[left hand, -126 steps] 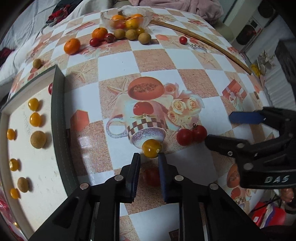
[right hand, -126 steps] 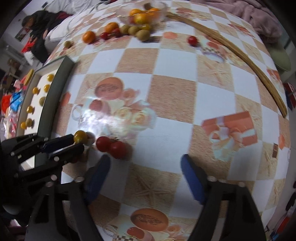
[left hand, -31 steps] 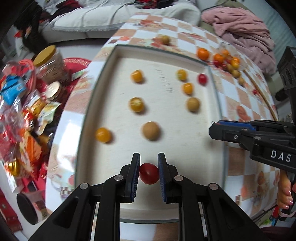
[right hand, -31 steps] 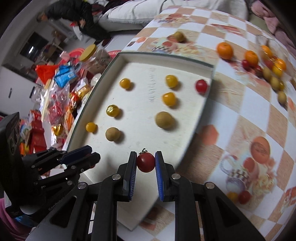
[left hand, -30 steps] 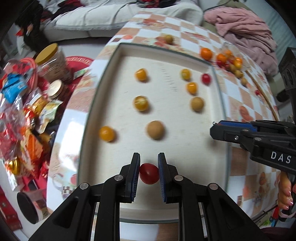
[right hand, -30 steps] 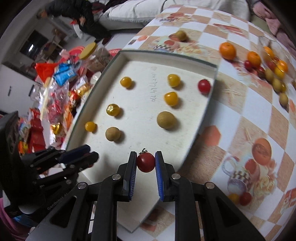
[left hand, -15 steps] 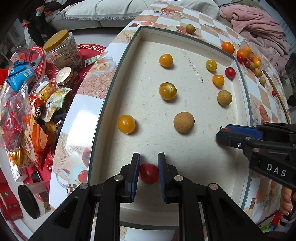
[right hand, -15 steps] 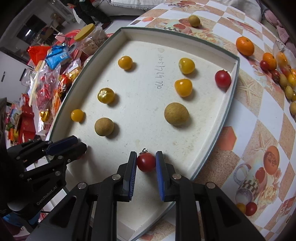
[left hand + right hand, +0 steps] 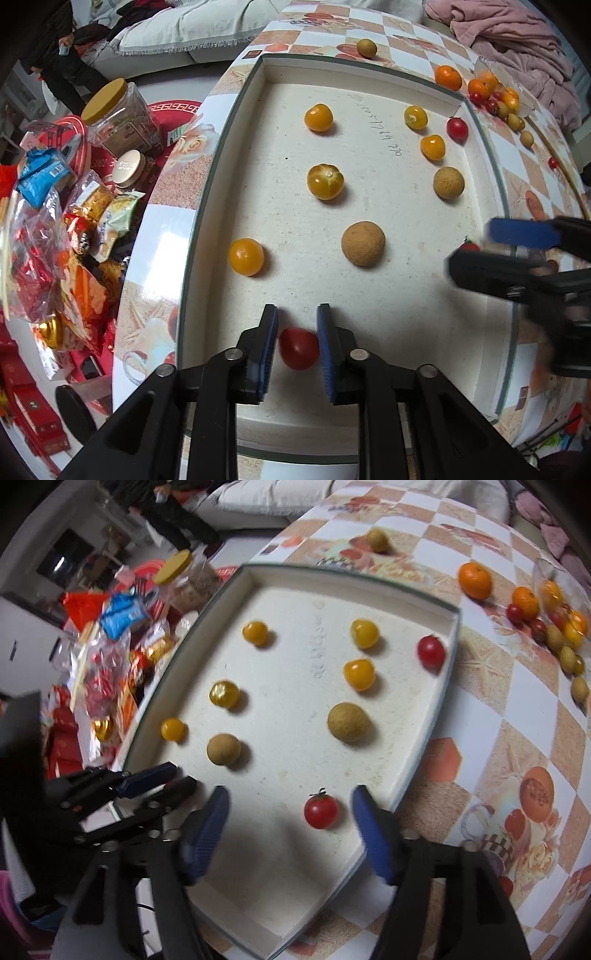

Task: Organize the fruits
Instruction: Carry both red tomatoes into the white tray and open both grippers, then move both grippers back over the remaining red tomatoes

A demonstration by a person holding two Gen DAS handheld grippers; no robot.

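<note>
A white tray with a dark green rim holds several yellow tomatoes, two brown longans and red cherry tomatoes. My left gripper is over the tray's near end, jaws slightly parted around a red cherry tomato resting on the tray floor. My right gripper is open wide over the tray; a red cherry tomato lies free on the tray between its fingers. The left gripper also shows in the right wrist view, the right gripper in the left wrist view.
More fruit lies on the checked tablecloth beyond the tray: oranges, red tomatoes and longans by a glass bowl, and a lone longan. Snack packets and jars crowd the floor left of the table edge.
My right gripper has opened and let its red tomato rest on the tray. My left gripper's jaws have parted a little around its tomato. Both grippers came lower over the tray.
</note>
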